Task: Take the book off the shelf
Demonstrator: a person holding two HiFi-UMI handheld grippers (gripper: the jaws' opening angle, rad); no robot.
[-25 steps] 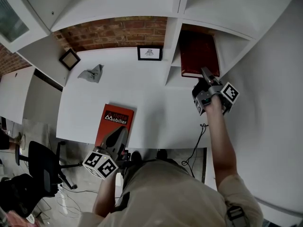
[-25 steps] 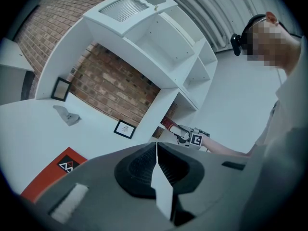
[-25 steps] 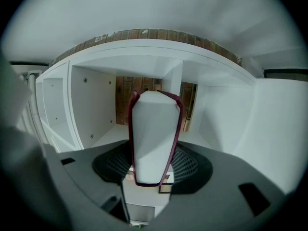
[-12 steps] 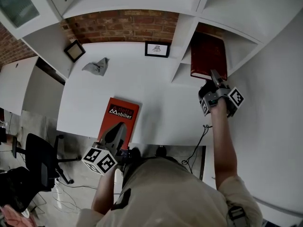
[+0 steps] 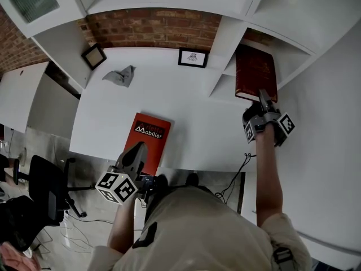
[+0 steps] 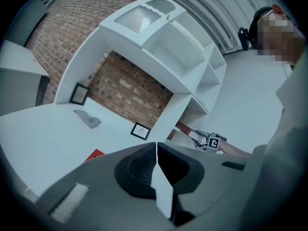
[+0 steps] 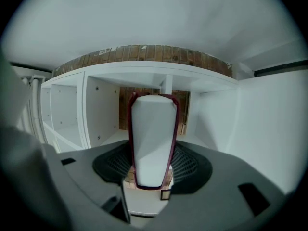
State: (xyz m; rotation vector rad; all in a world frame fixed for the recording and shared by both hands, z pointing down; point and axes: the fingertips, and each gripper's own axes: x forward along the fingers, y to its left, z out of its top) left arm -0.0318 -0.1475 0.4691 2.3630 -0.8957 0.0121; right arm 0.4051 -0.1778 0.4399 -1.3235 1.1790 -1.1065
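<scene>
Your right gripper [image 5: 263, 97] clamps the red book [image 5: 255, 72] inside the shelf [image 5: 224, 90], your left gripper [image 5: 137, 151] hangs closed and empty well clear of the shelf, so pulling it out remains

The book [image 5: 255, 72] has a dark red, matt cover around pale paper pages. The shelf [image 5: 228, 35] and desk [image 5: 186, 117] are smooth, matt white. The brick wall [image 5: 152, 30] looks rough. The grey cloth [image 5: 119, 75] is soft and crumpled.
</scene>
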